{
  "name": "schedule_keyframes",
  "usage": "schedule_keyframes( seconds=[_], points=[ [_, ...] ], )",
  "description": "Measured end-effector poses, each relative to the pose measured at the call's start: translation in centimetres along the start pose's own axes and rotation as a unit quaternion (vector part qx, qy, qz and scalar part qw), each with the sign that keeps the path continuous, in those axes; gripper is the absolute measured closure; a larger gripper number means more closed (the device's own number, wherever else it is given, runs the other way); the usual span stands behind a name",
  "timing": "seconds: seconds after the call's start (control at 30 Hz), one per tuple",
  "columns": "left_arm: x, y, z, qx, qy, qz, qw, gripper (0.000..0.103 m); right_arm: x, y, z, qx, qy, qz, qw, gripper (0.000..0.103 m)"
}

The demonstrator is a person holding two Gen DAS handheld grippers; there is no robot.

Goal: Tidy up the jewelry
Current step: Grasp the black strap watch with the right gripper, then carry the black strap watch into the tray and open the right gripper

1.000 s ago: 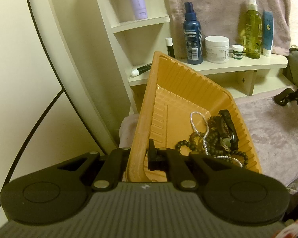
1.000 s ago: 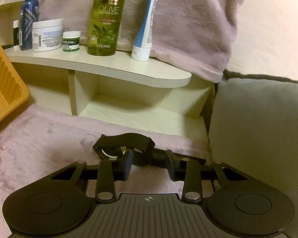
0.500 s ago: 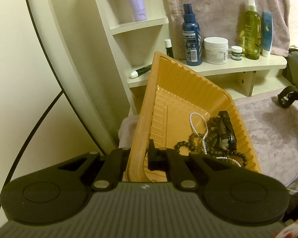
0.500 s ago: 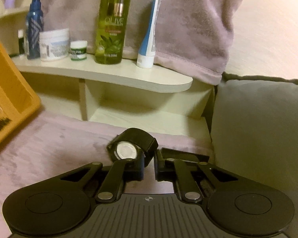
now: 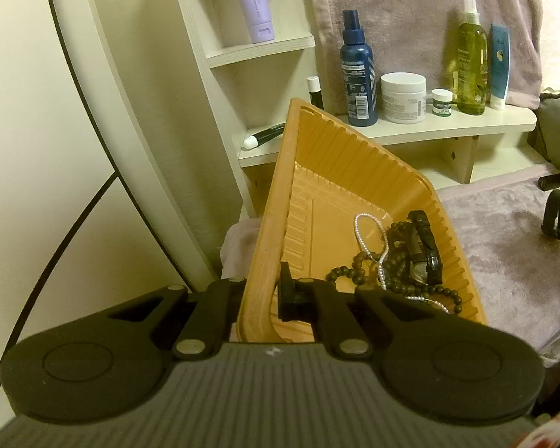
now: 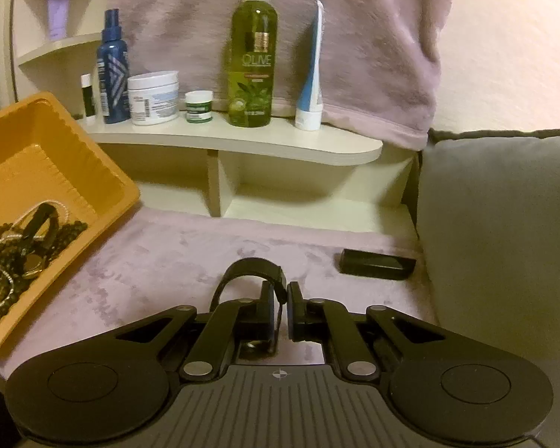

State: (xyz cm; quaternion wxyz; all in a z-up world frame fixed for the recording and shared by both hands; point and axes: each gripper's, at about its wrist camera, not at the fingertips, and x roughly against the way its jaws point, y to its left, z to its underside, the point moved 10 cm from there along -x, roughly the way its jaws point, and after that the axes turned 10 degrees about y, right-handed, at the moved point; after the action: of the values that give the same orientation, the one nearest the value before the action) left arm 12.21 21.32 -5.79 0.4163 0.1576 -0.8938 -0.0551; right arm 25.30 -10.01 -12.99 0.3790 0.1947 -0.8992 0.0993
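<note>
While we hold the orange tray (image 5: 328, 171) tilted at its near rim, the left gripper (image 5: 259, 291) has its jaws pinched on the thin plastic wall, one finger inside and one outside. The tray is a ribbed, moulded plastic rectangle, stiff enough to hold its shape but slick; its contents have slid into the low corner. It stands on a plush mauve cloth (image 6: 175, 250), soft and napped, in front of a pale wooden shelf (image 6: 242, 142) carrying bottles and jars.

Our right gripper (image 6: 283, 302) has just been closing, and its jaws now pinch the strap of a black watch (image 6: 254, 270), which arches up from the fingers just above the cloth, well to the right of the tray. The strap looks rubbery and springy, the loop thin where we grip it.

In the tray lie a dark bead string (image 5: 358, 268), matte and round-grained, a fine pearl strand (image 5: 369, 239), glossy and tiny-beaded, and another black watch (image 5: 423, 250).

Risks, as we judge them: the grip is on strap alone, so the watch could swing or slip out on the way across. Tilting the tray further could spill the beads over the low rim. A small black block (image 6: 377, 261) stays on the cloth, easily forgotten.
</note>
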Motion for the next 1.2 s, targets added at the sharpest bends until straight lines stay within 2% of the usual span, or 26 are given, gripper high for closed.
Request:
schedule_keyframes(
  seconds=[0.33, 0.6, 0.87, 1.2],
  points=[
    [0.0, -0.1, -0.1, 0.0, -0.001, 0.001, 1.0, 0.098, 2.0, 2.1, -1.6, 0.017, -0.023, -0.02, 0.999, 0.097],
    [0.1, -0.1, -0.1, 0.001, -0.001, 0.001, 1.0, 0.098, 3.3, 7.9, -4.1, 0.039, -0.043, -0.09, 0.994, 0.097],
    [0.0, -0.1, -0.1, 0.002, -0.001, 0.003, 1.0, 0.098, 3.7, 14.6, -7.1, 0.05, -0.052, -0.171, 0.983, 0.097],
    [0.0, 0.0, 0.0, 0.005, -0.003, 0.007, 1.0, 0.098, 2.0, 19.6, -8.4, 0.071, -0.03, -0.216, 0.973, 0.097]
  ],
)
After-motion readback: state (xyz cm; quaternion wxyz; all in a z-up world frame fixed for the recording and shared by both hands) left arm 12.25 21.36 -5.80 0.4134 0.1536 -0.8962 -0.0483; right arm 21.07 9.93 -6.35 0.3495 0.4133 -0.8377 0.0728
